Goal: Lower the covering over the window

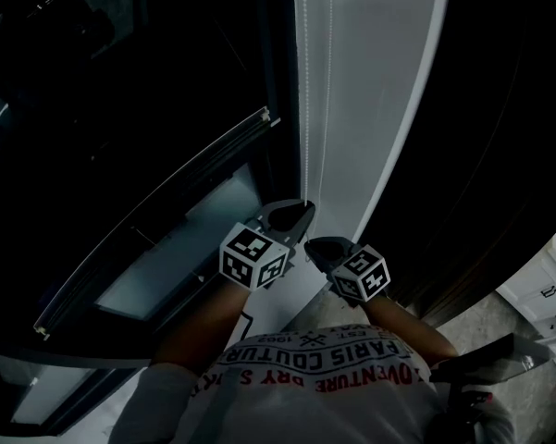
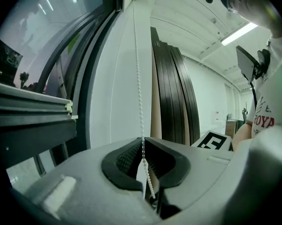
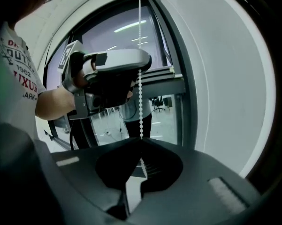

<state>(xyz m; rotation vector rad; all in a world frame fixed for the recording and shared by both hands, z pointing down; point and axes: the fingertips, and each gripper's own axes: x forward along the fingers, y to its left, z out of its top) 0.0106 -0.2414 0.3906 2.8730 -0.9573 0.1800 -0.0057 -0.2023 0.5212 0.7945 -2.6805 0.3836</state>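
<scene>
Chain inside left hand-held gripper

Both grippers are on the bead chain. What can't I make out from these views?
- Covering and roller: not identifiable in any view; the bead chain runs off the left gripper view's top edge.
- Chain's bottom loop: hidden under the left gripper and right gripper; head view too dark.
- Same strand or separate strands gripped: strands too thin and dim in the head view.

My left gripper and right gripper sit close together at the bead chain, beside the dark window.
</scene>
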